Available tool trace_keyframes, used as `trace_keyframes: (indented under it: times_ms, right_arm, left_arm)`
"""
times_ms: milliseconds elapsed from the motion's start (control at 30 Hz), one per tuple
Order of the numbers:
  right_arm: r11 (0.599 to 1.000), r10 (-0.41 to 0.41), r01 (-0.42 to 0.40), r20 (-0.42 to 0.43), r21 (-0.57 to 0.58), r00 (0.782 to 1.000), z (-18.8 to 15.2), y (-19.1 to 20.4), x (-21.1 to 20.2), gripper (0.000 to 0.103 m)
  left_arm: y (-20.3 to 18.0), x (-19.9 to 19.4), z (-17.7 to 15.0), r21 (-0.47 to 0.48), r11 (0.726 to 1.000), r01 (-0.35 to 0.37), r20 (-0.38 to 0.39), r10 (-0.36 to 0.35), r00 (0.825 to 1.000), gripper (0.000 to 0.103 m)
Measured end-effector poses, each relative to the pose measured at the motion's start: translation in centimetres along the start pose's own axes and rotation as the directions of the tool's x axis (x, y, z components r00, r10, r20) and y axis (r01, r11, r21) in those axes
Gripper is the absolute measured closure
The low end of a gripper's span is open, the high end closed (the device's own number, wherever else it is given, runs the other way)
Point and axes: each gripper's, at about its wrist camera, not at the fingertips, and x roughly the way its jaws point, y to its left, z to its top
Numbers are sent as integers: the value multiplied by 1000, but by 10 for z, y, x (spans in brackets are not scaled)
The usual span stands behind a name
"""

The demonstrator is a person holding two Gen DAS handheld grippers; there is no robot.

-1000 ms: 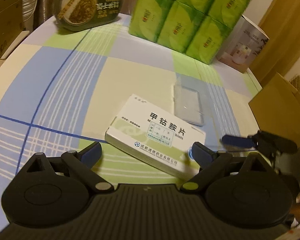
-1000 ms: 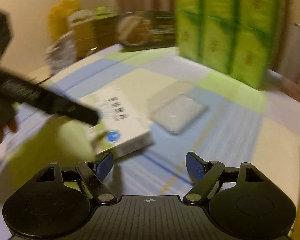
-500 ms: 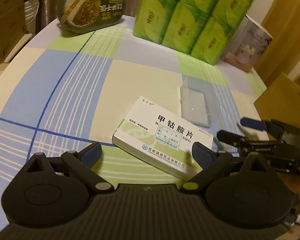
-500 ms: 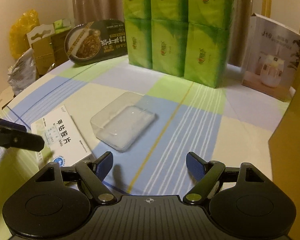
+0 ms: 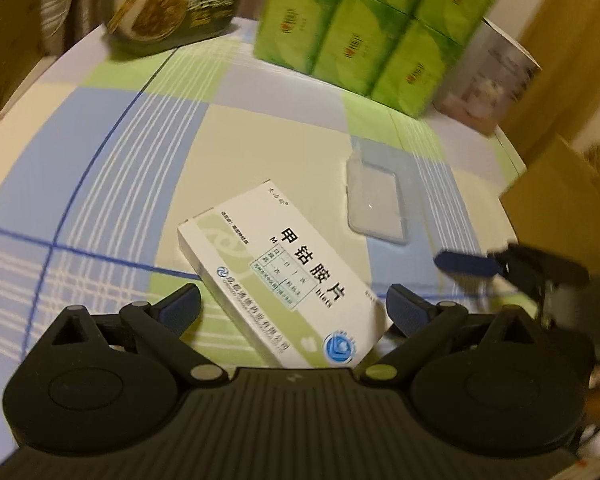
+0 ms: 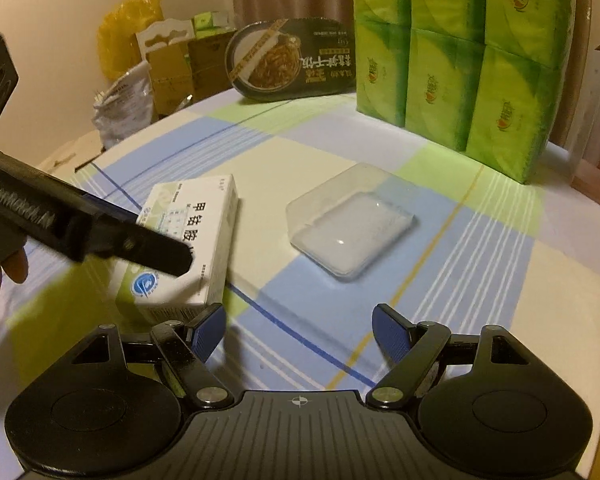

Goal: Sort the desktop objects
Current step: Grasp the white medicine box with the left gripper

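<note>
Left claw (image 5: 293,307) spread wide, straddling medicine box (image 5: 276,276); centre box between pads, then squeeze. Right claw (image 6: 298,330) open, empty.

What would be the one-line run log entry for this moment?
left gripper: open, straddling medicine box | right gripper: open, empty | clear tray: empty, on tablecloth

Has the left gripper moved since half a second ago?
Yes. In the right wrist view the left gripper has advanced toward the clear tray; its finger now overlaps the medicine box.
</note>
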Motion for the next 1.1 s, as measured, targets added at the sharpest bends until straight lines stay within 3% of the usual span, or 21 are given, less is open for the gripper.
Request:
trace_keyframes:
  times_ms: [300,433,700,900,967,1100]
  right_arm:
    - [989,113,-113,-6,-96,994,-15,17,-7,25]
    - [991,56,-60,-31,-116,998,-19,18,-9,26]
    - [997,-69,68,-37,-40,997,-13,-1,-12,25]
    - [986,-108,109,-13,130,994,-6,-22,-14,25]
    - [983,-112,112,-8,143,994,-4,-23,-13,25]
    - [983,-123,122,-8,136,992,-1,-20,-10,24]
  left_arm:
    - [-23,7,0,66,991,-119,41,116,992,6]
    - [-23,15,-3,83,986,-144,30,142,989,6]
    - [-29,8,-4,256,945,-202,36,200,979,10]
    - [-13,7,1,236,959,-157,-2,162,987,11]
    - [-10,9,2,215,963,-164,-6,169,986,4]
    - [-11,18,-1,226,958,-175,-16,183,983,7]
